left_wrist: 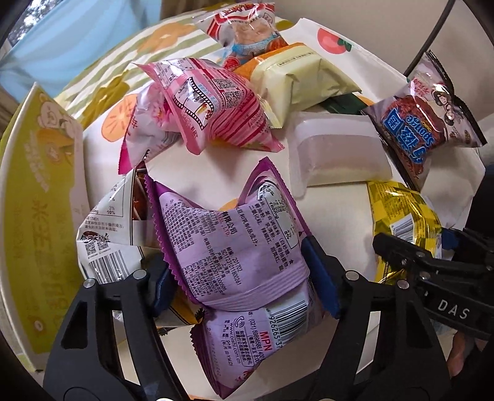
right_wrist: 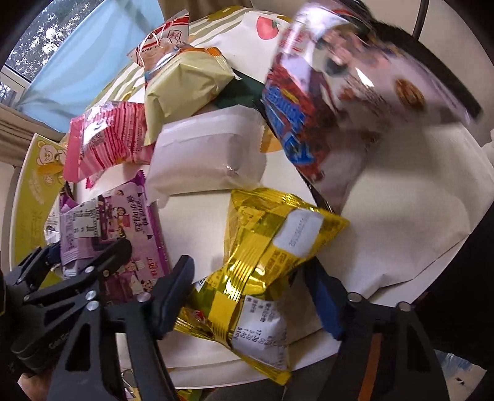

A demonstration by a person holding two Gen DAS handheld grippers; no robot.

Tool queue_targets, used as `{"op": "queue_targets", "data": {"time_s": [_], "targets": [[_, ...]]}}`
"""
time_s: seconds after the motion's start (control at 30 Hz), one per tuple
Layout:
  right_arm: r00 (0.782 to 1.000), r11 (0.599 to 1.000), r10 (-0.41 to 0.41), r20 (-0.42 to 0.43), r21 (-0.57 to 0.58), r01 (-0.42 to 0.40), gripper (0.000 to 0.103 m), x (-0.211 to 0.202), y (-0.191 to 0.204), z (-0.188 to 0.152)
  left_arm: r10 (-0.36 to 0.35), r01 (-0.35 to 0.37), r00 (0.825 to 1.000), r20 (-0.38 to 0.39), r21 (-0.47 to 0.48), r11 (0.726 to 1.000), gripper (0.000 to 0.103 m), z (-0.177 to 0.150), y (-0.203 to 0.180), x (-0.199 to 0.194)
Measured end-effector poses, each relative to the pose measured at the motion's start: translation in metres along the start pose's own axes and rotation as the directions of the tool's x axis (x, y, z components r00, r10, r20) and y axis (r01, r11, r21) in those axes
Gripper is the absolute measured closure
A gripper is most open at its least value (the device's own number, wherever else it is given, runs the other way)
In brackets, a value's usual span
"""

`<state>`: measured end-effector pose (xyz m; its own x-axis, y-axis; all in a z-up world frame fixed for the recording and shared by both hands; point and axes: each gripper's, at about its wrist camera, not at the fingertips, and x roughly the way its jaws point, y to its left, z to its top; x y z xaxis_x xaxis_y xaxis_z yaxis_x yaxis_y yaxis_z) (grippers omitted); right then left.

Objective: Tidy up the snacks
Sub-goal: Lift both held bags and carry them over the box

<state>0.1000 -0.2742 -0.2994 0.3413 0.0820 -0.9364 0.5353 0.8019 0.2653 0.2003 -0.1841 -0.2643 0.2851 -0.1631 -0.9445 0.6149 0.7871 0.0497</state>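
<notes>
My left gripper [left_wrist: 242, 280] points down at the table and is shut on a purple snack packet [left_wrist: 234, 234]; both blue pads press into its creased waist. In the right wrist view, my right gripper [right_wrist: 250, 297] is shut on a crumpled gold foil packet [right_wrist: 271, 234], pinched across its middle. From the left wrist view the right gripper [left_wrist: 423, 246] shows at the right edge, on the same gold packet [left_wrist: 404, 209]. The left gripper [right_wrist: 77, 262] sits at the lower left of the right view, over the purple packet [right_wrist: 123, 234].
A heap of snacks lies beyond: a pink packet [left_wrist: 213, 105], a pale yellow one [left_wrist: 296, 77], a white one [left_wrist: 336, 154], a blue-lettered sponge-cake packet [left_wrist: 423, 123], a red-and-white one [left_wrist: 247, 27]. A yellow-green box [left_wrist: 37, 200] stands at the left. A fruit-print cloth [left_wrist: 117, 120] covers the round table.
</notes>
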Motion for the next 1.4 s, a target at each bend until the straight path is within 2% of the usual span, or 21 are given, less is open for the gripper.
{"op": "queue_targets", "data": {"time_s": [0.27, 0.8, 1.0, 1.17, 1.4], "targets": [[0.999, 0.999, 0.038, 0.009, -0.011, -0.038, 0.053, -0.011, -0.004, -0.006, -0.002, 0.002, 0.999, 0.032, -0.015, 1.000, 0.038, -0.004, -0.001, -0.022], [0.990, 0.990, 0.099, 0.103, -0.106, -0.088, 0.056, -0.068, 0.014, -0.012, 0.016, -0.005, 0.987, 0.163, -0.069, 0.998, 0.039, -0.005, -0.006, -0.094], [0.980, 0.978, 0.122, 0.160, -0.186, -0.091, 0.056, -0.101, 0.019, -0.004, 0.038, -0.008, 0.969, 0.242, -0.124, 0.992, 0.039, -0.004, -0.001, -0.135], [0.966, 0.954, 0.165, 0.202, -0.282, -0.104, 0.056, -0.133, 0.034, 0.006, 0.106, -0.043, 0.942, 0.319, -0.197, 0.979, 0.039, -0.004, 0.019, -0.180], [0.938, 0.873, 0.276, 0.211, -0.463, -0.153, 0.056, -0.165, 0.089, 0.019, 0.217, -0.084, 0.902, 0.374, -0.340, 0.937, 0.039, -0.014, 0.077, -0.228]]}}
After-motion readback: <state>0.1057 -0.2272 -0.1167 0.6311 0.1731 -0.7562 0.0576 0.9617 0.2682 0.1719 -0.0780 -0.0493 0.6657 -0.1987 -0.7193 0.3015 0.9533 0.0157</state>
